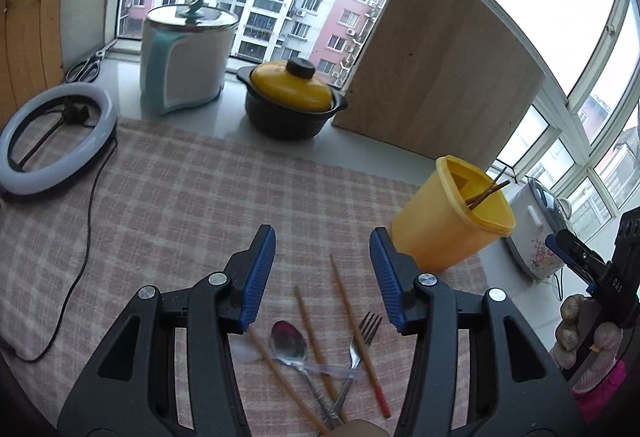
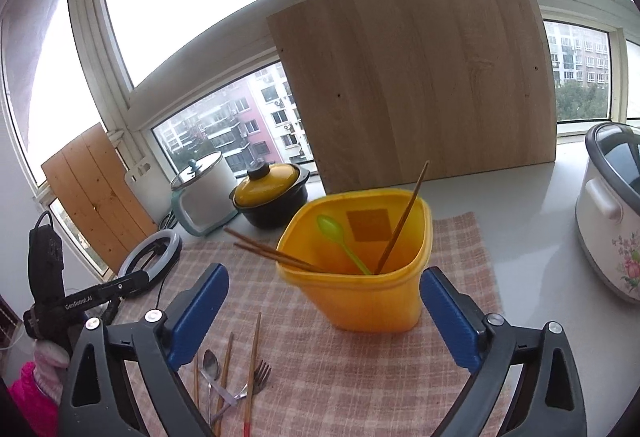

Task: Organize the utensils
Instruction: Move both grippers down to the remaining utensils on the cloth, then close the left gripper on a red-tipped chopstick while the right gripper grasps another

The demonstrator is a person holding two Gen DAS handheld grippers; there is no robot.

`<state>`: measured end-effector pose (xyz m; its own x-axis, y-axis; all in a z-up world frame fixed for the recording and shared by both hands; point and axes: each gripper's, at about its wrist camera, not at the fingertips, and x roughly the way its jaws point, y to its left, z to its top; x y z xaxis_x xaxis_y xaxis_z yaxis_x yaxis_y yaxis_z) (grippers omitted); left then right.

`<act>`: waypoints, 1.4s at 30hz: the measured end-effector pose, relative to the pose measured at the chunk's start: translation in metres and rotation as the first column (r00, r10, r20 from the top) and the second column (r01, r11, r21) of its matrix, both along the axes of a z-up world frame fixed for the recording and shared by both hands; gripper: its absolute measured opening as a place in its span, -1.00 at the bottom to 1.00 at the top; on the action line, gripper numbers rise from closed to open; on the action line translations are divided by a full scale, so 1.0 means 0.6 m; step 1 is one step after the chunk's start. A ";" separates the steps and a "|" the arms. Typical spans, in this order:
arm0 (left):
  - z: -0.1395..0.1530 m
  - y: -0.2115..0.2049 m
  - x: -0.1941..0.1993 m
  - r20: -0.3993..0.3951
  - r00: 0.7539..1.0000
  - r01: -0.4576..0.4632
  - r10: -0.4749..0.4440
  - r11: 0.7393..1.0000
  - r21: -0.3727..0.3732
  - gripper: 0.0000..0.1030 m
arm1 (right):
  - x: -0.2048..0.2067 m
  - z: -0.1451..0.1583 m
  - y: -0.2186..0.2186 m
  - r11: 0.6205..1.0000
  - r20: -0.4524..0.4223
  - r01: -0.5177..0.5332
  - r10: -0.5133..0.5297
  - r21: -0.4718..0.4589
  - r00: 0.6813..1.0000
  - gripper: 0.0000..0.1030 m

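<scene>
A yellow plastic holder point(image 2: 360, 277) stands on the checked cloth and holds a green spoon point(image 2: 340, 237) and several chopsticks point(image 2: 402, 225). It also shows in the left wrist view point(image 1: 448, 225). On the cloth lie a metal spoon point(image 1: 290, 345), a fork point(image 1: 360, 341) and loose chopsticks point(image 1: 354, 321), crossed in a pile; the pile also shows in the right wrist view point(image 2: 236, 381). My left gripper point(image 1: 322, 277) is open and empty, above the pile. My right gripper point(image 2: 320, 317) is open and empty, just in front of the holder.
A black pot with a yellow lid point(image 1: 292, 97), a white lidded pot point(image 1: 184, 57) and a wooden board point(image 1: 436, 73) stand along the windowsill. A ring light point(image 1: 52, 133) with its cable lies at the left. A flowered cooker point(image 2: 612, 213) stands right of the holder.
</scene>
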<state>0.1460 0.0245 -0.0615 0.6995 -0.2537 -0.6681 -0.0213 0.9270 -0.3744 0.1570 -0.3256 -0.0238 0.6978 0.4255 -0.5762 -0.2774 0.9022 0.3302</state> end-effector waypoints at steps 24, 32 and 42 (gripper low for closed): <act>-0.149 0.050 -0.094 -0.287 0.958 -0.044 -0.006 0.985 -0.165 -0.03 | -0.045 -0.135 0.148 0.958 -0.269 -0.282 0.258 -0.056 0.928 0.26; -0.184 0.015 -0.098 -0.372 0.927 -0.028 -0.057 0.976 -0.218 -0.21 | -0.047 -0.196 0.201 0.923 -0.401 -0.379 0.323 -0.068 0.857 -0.31; -0.200 0.002 -0.081 -0.407 0.912 -0.026 -0.054 0.982 -0.189 -0.33 | -0.034 -0.239 0.238 0.904 -0.485 -0.416 0.323 -0.095 0.813 -0.54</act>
